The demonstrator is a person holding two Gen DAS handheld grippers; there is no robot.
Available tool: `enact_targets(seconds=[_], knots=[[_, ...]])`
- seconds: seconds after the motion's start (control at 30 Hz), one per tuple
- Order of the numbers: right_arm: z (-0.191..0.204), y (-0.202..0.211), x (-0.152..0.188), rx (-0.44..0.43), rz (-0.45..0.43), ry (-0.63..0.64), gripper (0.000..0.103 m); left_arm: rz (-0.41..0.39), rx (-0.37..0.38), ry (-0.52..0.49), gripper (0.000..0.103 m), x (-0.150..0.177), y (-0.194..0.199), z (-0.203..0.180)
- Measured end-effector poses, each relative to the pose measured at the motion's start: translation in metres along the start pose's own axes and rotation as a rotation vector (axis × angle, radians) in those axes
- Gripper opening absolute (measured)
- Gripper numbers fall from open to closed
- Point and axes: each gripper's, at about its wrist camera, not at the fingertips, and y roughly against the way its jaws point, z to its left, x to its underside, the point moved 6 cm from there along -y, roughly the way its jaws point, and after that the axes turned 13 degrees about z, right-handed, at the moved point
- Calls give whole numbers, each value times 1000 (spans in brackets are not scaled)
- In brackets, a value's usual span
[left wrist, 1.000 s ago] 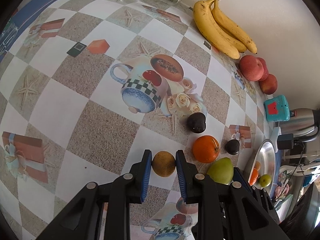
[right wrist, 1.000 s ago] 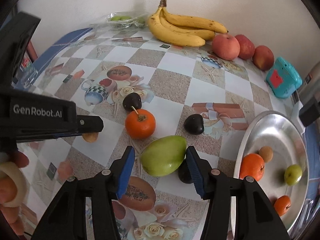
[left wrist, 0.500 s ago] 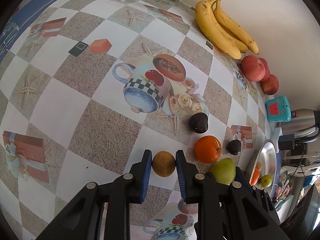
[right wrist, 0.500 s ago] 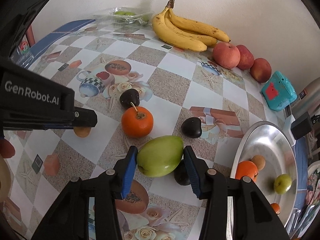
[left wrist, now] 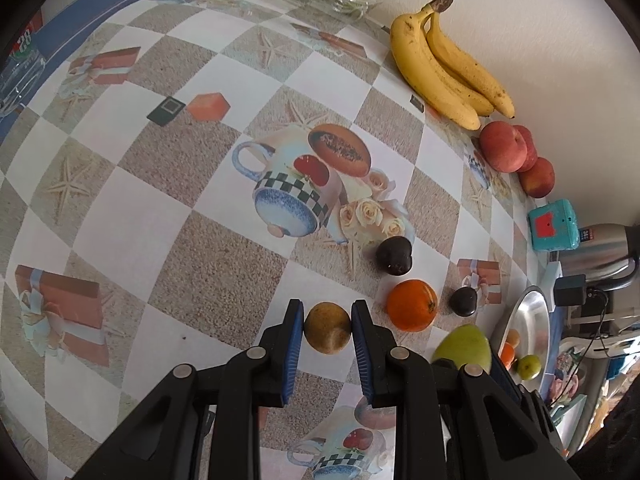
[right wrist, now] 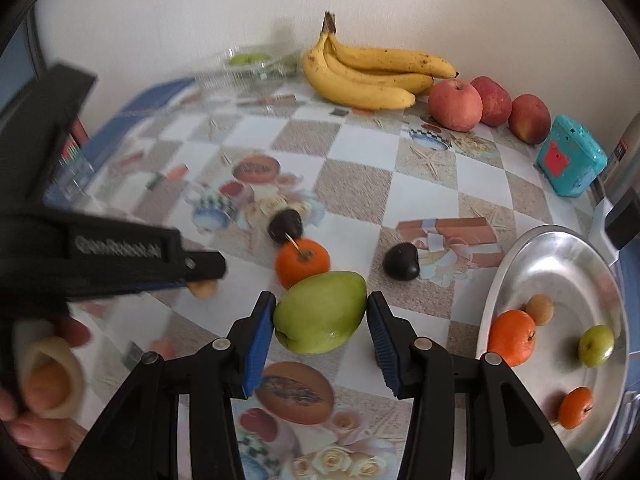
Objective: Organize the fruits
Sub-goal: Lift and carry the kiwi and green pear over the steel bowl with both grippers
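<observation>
The patterned tablecloth (right wrist: 420, 184) carries everything; the steel tray (right wrist: 560, 248) sits at its 3 o'clock edge in the right wrist view, already holding two oranges, a small green fruit and a small brown one. The banana bunch (right wrist: 372, 76) and three apples lie at 12 to 1 o'clock along the wall. The green mango (right wrist: 320, 312), on the cloth a second ago, now hangs lifted, clenched in the right gripper (right wrist: 320, 332), so it is ready to travel to the tray. The loose orange (right wrist: 302, 262) and two dark plums wait at centre. The left gripper (left wrist: 327, 334) is clamped on the small brown fruit (left wrist: 327, 328), also raised slightly.
</observation>
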Motion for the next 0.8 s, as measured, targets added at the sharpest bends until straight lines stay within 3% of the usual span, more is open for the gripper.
enact_targets(seconds=[0.17, 0.43, 0.8], knots=[[1, 20, -6, -38, -45, -22, 49, -32, 9, -7, 26, -1, 13, -4], [-12, 42, -9, -26, -83, -66, 49, -76, 7, -34, 26, 1, 29, -15], [-69, 52, 0, 1, -74, -228, 49, -65, 9, -104, 26, 13, 28, -42]])
